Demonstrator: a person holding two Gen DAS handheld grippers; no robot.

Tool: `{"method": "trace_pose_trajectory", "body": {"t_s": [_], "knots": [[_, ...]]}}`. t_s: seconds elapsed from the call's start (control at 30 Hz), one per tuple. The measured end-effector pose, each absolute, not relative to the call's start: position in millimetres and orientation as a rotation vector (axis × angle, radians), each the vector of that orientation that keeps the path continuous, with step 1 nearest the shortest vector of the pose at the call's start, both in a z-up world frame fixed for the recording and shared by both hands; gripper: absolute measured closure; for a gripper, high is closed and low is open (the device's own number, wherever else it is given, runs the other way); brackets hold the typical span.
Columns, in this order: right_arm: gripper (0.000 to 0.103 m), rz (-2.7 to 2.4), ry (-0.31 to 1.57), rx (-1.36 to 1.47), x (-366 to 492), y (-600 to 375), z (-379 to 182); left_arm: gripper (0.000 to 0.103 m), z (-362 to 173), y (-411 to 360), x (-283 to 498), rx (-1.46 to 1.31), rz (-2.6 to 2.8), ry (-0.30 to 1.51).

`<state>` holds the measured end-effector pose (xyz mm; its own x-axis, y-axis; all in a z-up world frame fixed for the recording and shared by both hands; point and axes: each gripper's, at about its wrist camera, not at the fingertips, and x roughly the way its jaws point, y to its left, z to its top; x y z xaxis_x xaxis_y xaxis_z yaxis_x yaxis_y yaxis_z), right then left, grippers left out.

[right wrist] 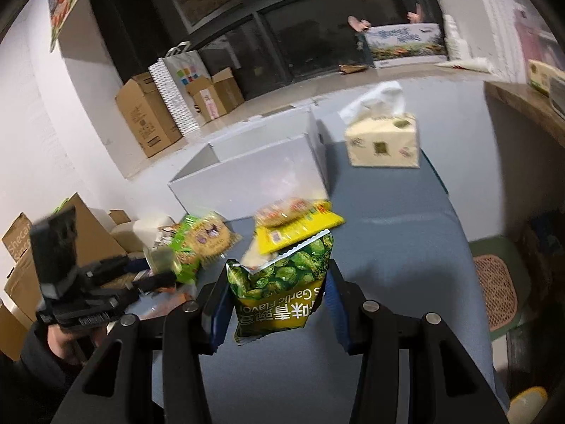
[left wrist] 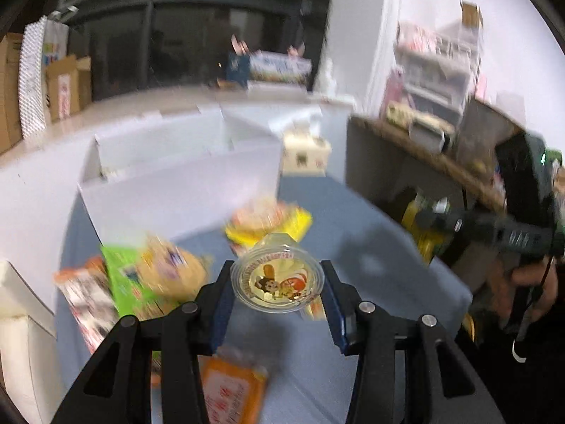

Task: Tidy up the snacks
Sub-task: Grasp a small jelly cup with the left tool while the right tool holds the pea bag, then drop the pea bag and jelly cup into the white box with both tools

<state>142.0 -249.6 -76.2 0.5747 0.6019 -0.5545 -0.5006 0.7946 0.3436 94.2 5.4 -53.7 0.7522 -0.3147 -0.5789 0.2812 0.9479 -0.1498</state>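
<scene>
The left gripper (left wrist: pixel 277 288) is clenched on a small clear plastic jelly cup with a cartoon printed lid (left wrist: pixel 277 281), its blue-padded fingers (left wrist: pixel 221 304) pressing the cup's sides and holding it above the blue-grey tabletop (left wrist: pixel 370 233). The right gripper (right wrist: pixel 279 304) grasps a green and yellow bag of garlic-flavour peas (right wrist: pixel 282 291), held upside down between its pads, clear of the table. Below and beyond the held items, a yellow flat snack packet (right wrist: pixel 300 224) lies near the middle of the table, a green and tan round-biscuit packet (right wrist: pixel 203 238) lies to its left, and an orange packet (left wrist: pixel 233 388) lies nearest the left gripper. A white open cardboard box (right wrist: pixel 254 173) stands behind the snacks, with a cream tissue box (right wrist: pixel 383 143) to its right.
</scene>
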Motion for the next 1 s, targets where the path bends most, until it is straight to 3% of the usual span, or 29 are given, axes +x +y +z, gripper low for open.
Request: {"method": "trace_pose_trajectory", "body": {"t_s": [0.4,0.67,0.73,0.77,0.8,0.83,0.87,1.0], "knots": [[0.051,0.770,0.600,0.099,229.1,-160.9,-8.4,0.052,23.9,75.1,187.1,-0.119,-0.206,0.479],[0.051,0.669,0.701,0.116,338.2,-109.2,-12.1,0.052,15.9,113.2,268.3,-0.153,-0.133,0.532],[0.050,0.621,0.714,0.035,353.5,-89.0,-14.1,0.047,7.5,120.5,283.7,-0.148,-0.083,0.567],[0.045,0.603,0.720,0.008,359.2,-81.6,-15.5,0.039,3.0,122.7,288.4,-0.146,-0.055,0.593],[0.022,0.591,0.729,-0.018,365.6,-74.4,-16.8,0.010,-0.9,125.6,292.0,-0.148,-0.017,0.618],[0.007,0.572,0.724,-0.033,370.5,-69.5,-17.8,0.000,-3.7,133.1,291.6,-0.171,0.025,0.618],[0.000,0.557,0.703,-0.030,370.6,-69.5,-17.3,0.000,-5.4,136.6,289.1,-0.183,0.031,0.613],[0.000,0.526,0.701,-0.021,363.6,-80.2,-16.5,0.000,-7.5,143.4,272.7,-0.210,0.031,0.618]]}}
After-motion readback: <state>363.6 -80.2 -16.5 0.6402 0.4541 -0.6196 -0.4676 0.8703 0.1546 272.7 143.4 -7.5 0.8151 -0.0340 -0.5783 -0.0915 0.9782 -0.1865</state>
